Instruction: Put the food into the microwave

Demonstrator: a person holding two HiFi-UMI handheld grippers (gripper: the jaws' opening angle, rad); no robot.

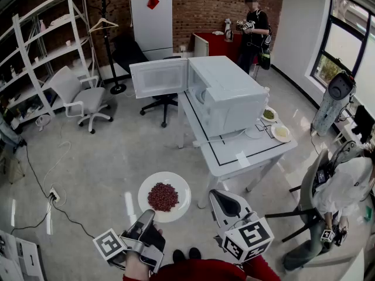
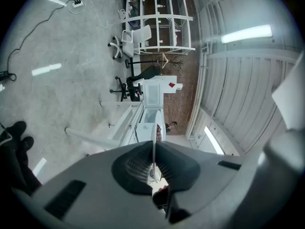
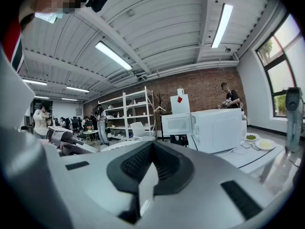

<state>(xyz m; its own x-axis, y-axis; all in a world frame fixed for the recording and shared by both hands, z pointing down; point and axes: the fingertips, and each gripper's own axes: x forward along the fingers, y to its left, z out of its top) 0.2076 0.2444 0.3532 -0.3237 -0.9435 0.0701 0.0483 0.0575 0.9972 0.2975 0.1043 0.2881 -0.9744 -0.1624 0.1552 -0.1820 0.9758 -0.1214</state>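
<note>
While the left gripper carries the plate clamped, the right gripper is closed, empty. Next: into the far microwave.

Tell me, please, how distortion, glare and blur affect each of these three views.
Head view: fisheye bends the shelves; lamp glare streaks the floor; the plate is sharp. Left gripper view: rolled sideways, dark corners, jaws soft. Right gripper view: ceiling lamps blown out, jaws blurred, microwave crisp.
</note>
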